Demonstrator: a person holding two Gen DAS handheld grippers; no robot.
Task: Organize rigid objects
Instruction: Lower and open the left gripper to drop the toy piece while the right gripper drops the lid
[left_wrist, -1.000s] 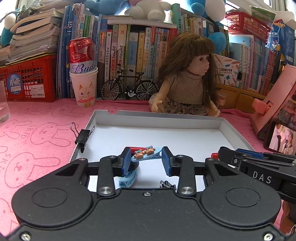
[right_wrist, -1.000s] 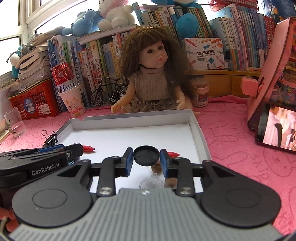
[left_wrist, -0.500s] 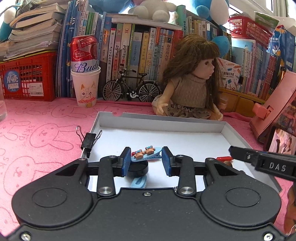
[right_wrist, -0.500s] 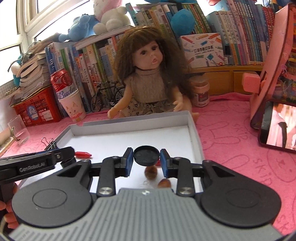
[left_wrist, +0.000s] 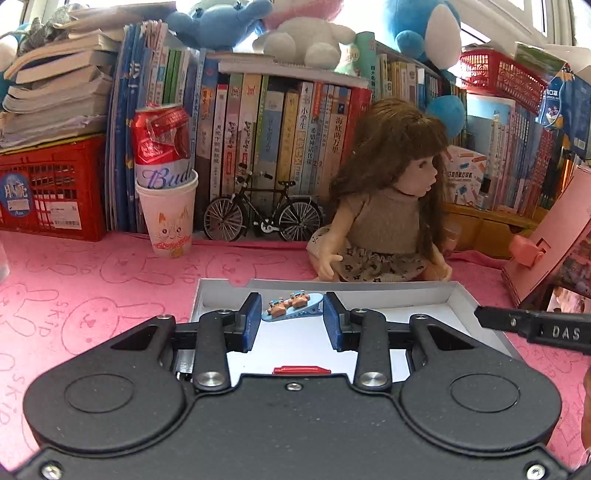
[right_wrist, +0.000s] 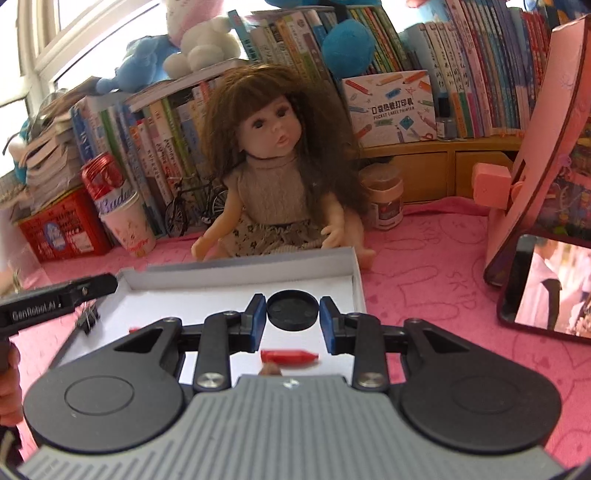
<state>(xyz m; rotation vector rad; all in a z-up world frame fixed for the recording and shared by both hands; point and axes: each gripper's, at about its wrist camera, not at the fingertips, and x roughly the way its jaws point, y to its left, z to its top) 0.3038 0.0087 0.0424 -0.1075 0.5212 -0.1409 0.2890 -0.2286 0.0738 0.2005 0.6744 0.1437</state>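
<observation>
My left gripper (left_wrist: 291, 320) is shut on a blue hair clip (left_wrist: 291, 305) with two small bear figures, held above the white tray (left_wrist: 399, 290). My right gripper (right_wrist: 292, 320) is shut on a black round lid (right_wrist: 292, 309), also above the tray (right_wrist: 236, 275). A red crayon-like piece (right_wrist: 289, 357) lies on the tray floor under the right gripper; a red piece (left_wrist: 301, 369) shows under the left gripper too. A black binder clip (right_wrist: 88, 319) sits on the tray's left rim.
A doll (left_wrist: 384, 206) sits just behind the tray. A paper cup with a red can (left_wrist: 168, 218), a toy bicycle (left_wrist: 262, 216), books and a red basket (left_wrist: 51, 192) line the back. A phone (right_wrist: 546, 288) and pink stand (right_wrist: 535, 155) are right.
Both grippers have risen and moved back from the tray with their objects held. The tray now looks lower and farther. The small brown items under the right gripper are mostly out of sight.
</observation>
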